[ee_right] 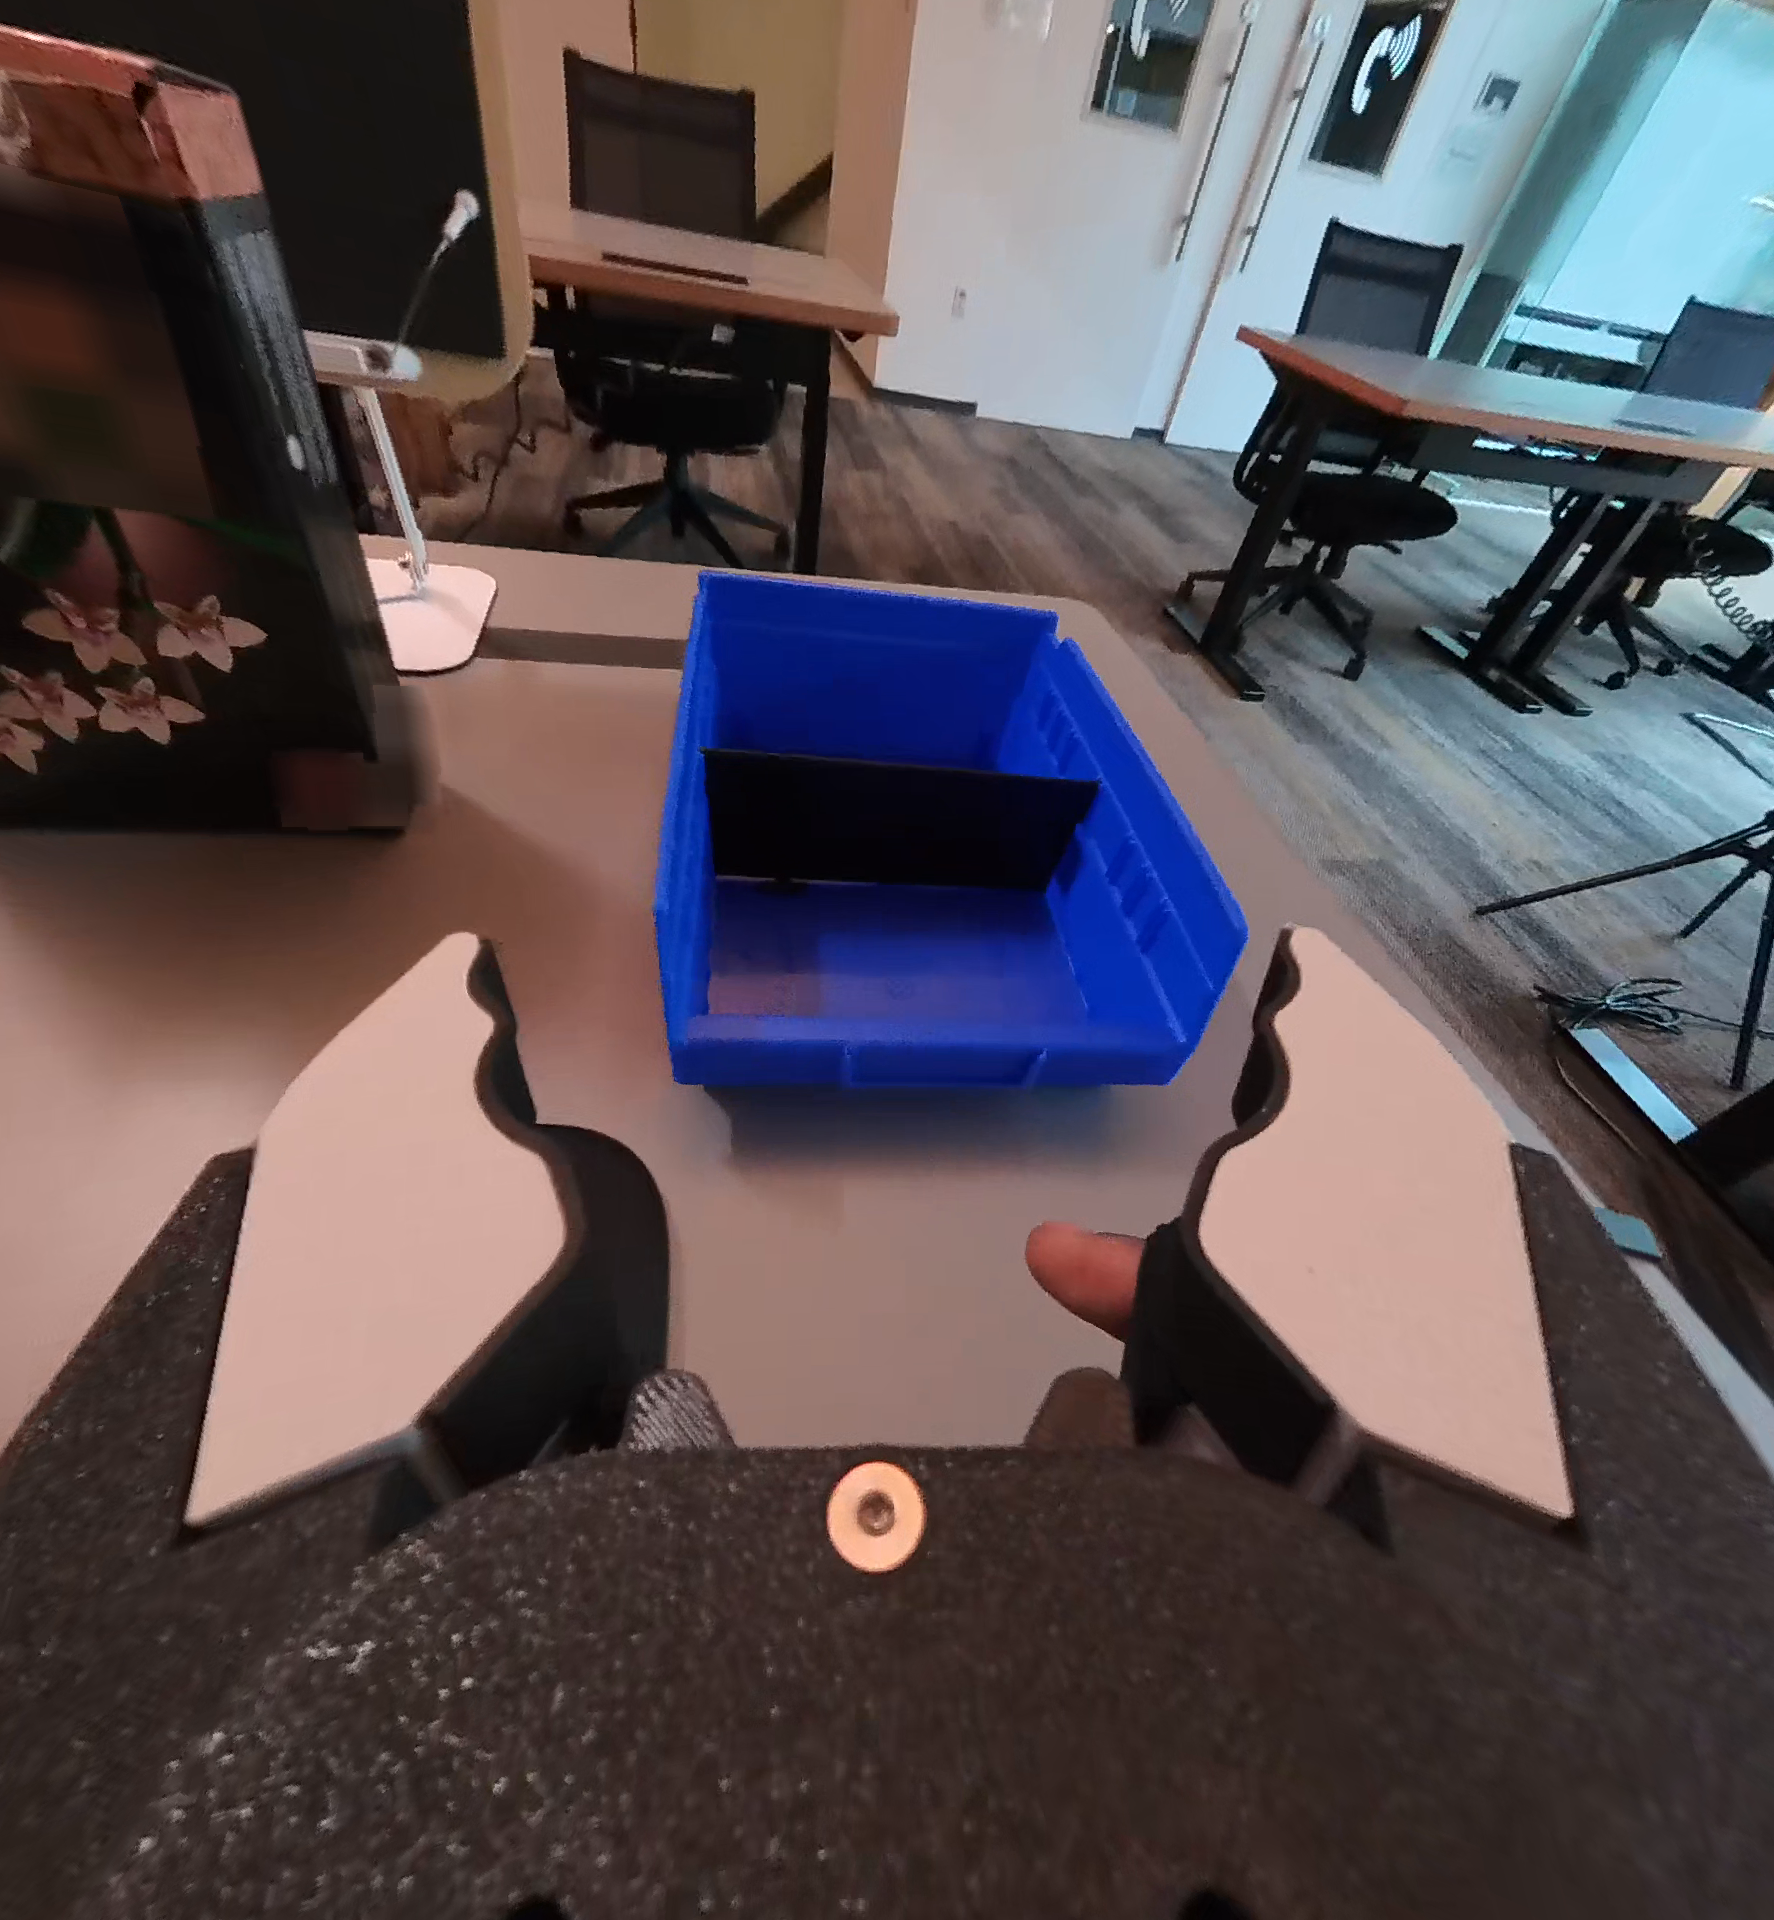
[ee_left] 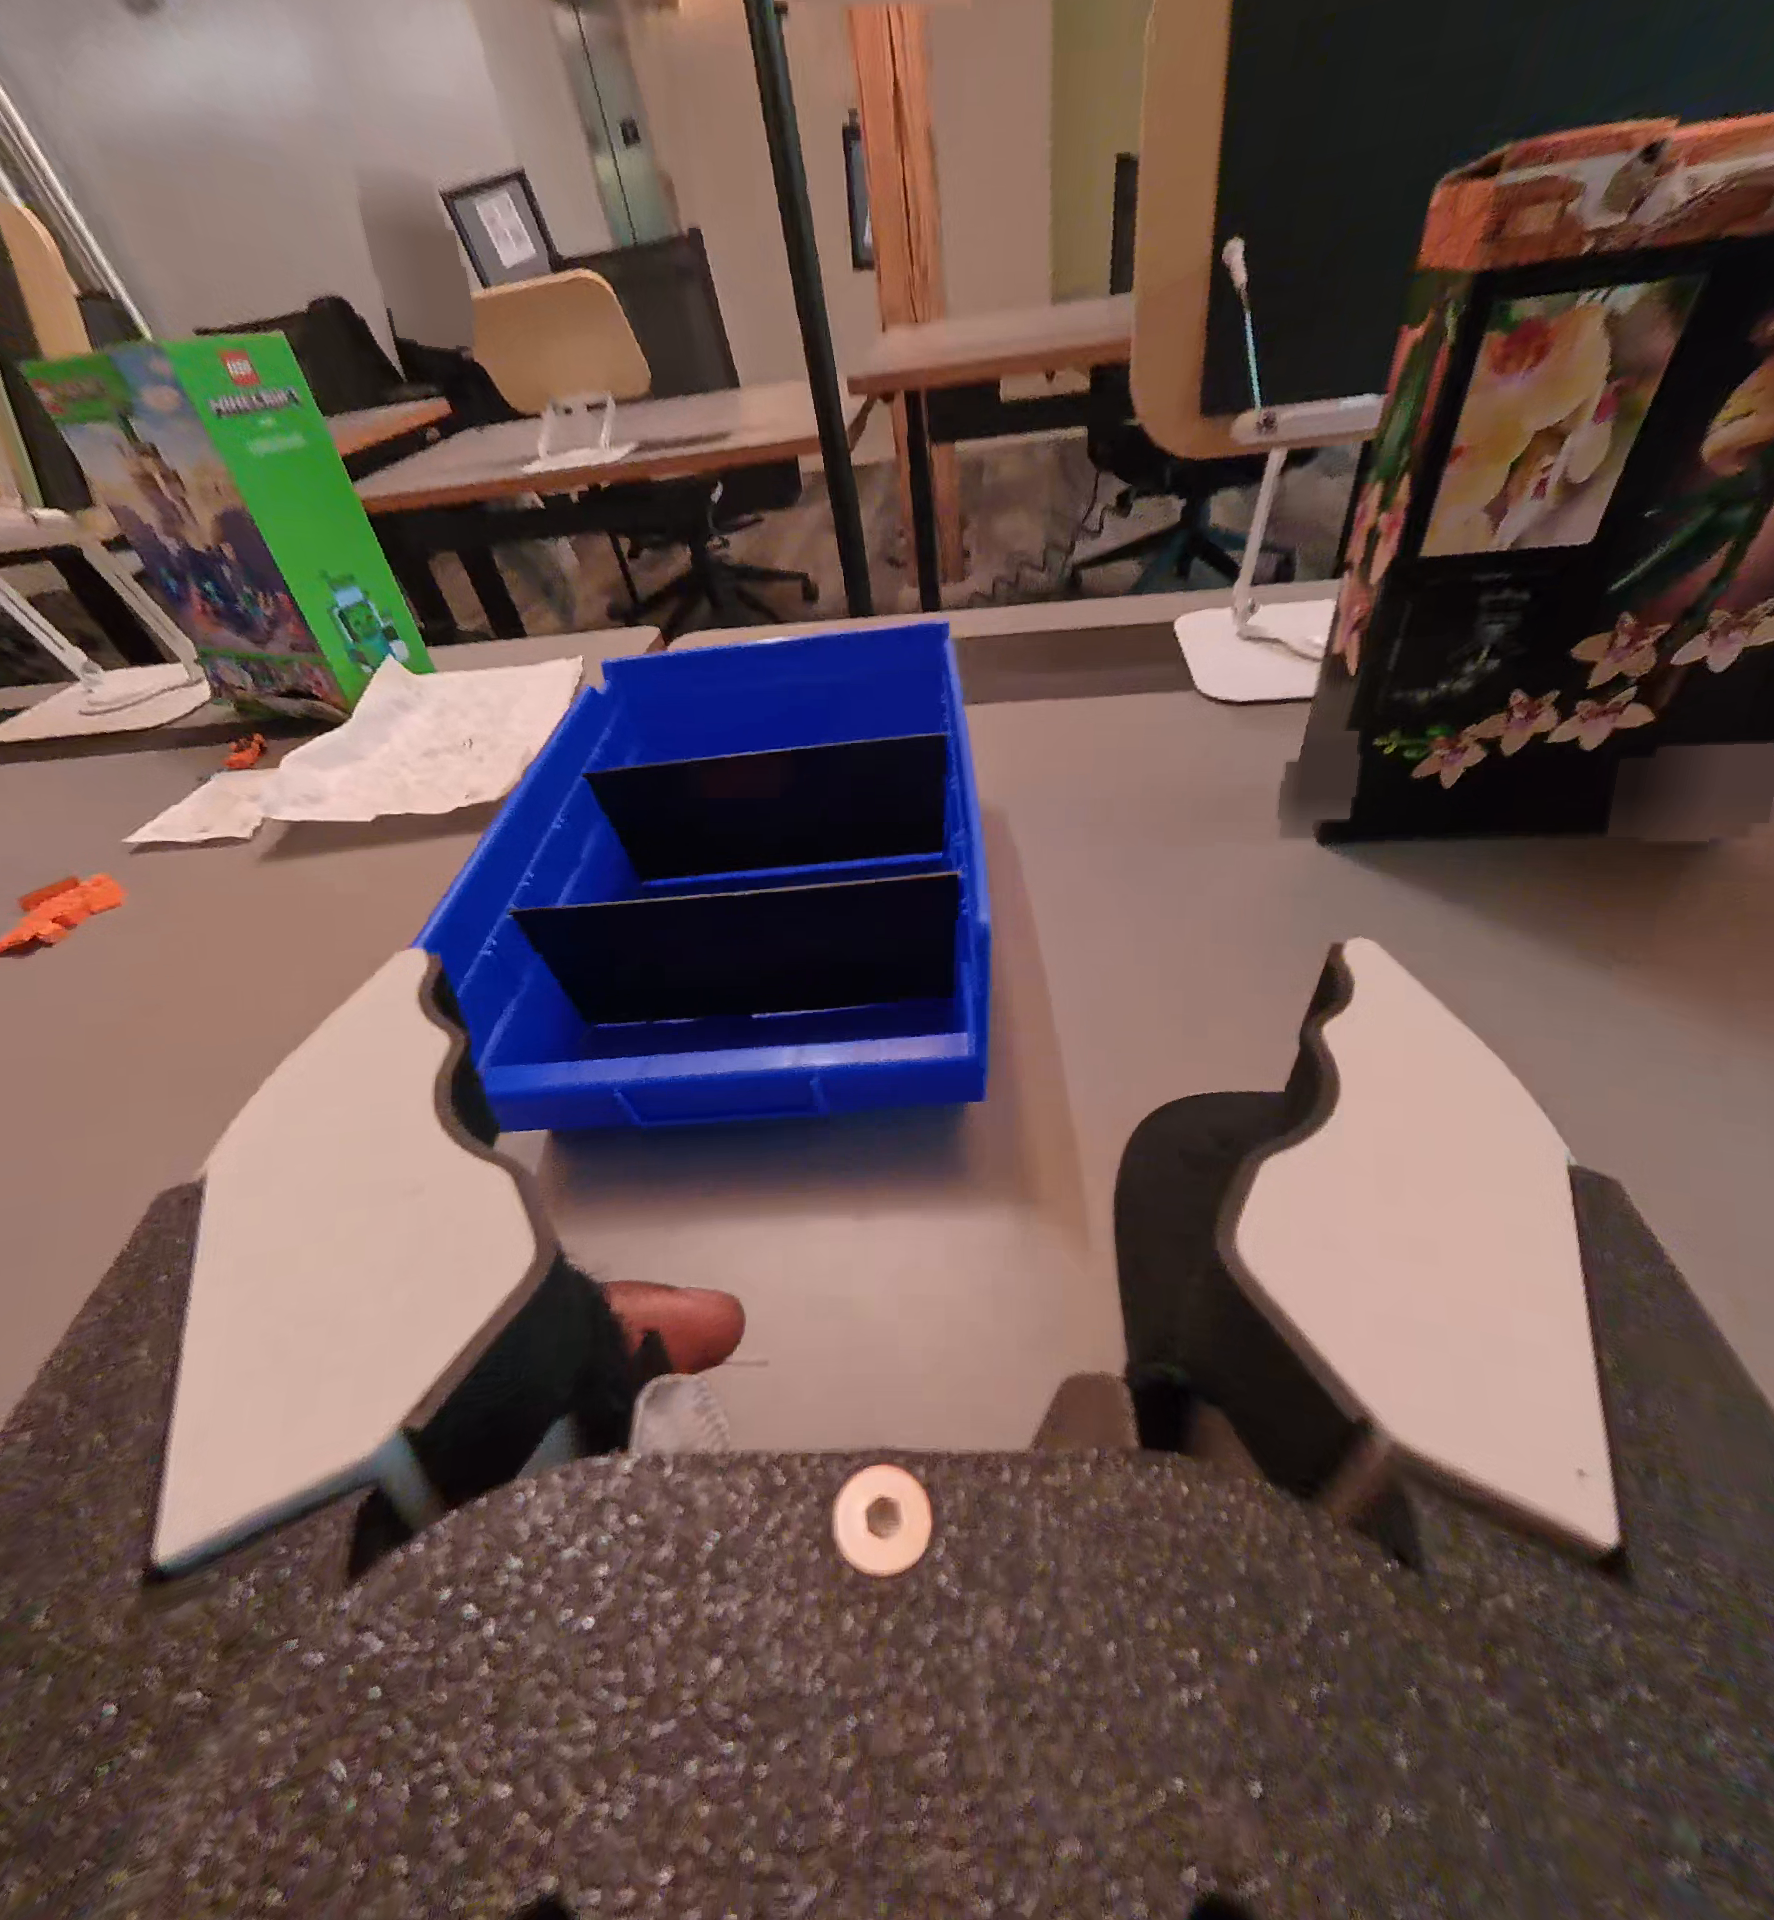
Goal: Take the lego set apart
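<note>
Left wrist view: the left gripper [ee_left: 883, 977], jaws spread wide and empty, hovers over a grey table [ee_left: 1278, 987] facing a blue divided bin [ee_left: 717, 1070] dead ahead, its long axis running away from the camera. Loose orange Lego pieces [ee_left: 57, 914] lie well off to the left, nearer this hand than the other, beside crumpled white paper [ee_left: 395, 748] and a green Lego box [ee_left: 239, 520]. No assembled set is visible. Across the table, the right gripper [ee_right: 883, 956], likewise spread and empty, faces a second blue bin [ee_right: 862, 1065] beside a dark orchid-printed box [ee_right: 135, 623].
</note>
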`<state>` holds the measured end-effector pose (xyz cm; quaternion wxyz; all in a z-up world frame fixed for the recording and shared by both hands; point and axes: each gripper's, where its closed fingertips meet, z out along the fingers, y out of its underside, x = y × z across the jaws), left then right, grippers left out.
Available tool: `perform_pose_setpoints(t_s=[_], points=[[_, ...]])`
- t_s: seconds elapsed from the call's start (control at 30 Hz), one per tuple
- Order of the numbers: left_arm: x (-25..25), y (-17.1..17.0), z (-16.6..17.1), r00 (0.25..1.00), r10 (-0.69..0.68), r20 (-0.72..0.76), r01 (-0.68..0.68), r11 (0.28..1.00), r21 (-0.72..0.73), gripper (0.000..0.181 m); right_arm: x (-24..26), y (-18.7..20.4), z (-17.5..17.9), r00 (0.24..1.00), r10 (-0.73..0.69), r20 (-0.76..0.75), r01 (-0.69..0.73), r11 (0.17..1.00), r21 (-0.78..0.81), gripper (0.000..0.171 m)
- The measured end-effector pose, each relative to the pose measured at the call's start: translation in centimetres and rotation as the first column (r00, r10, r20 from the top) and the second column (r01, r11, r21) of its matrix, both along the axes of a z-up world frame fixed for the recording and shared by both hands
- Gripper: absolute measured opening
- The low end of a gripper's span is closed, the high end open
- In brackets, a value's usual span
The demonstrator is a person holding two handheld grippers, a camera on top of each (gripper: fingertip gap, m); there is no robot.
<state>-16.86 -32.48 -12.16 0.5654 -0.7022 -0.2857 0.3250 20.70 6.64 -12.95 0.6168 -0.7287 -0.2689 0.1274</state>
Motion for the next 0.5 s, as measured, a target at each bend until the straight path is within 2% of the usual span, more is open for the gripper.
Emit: perform_pose_setpoints(t_s=[0.13,0.3,0.5], points=[[2.1,1.2,0.7,0.998,-0.024,-0.065,0.028,0.998,0.064,0.146,-0.6,-1.7,0.0,1.000,0.002,-0.030,-0.001,0.999,0.042,0.140],[4.5,4.1,-1.0,0.995,-0.077,-0.061,0.080,0.996,0.045,0.146,-2.3,-3.8,-0.8,0.998,0.022,-0.067,-0.018,0.998,0.067,0.142],[7.7,7.2,-2.0,0.991,-0.098,-0.086,0.106,0.990,0.094,0.146,-5.1,-6.8,-0.9,0.989,0.087,-0.120,-0.070,0.988,0.140,0.142]])
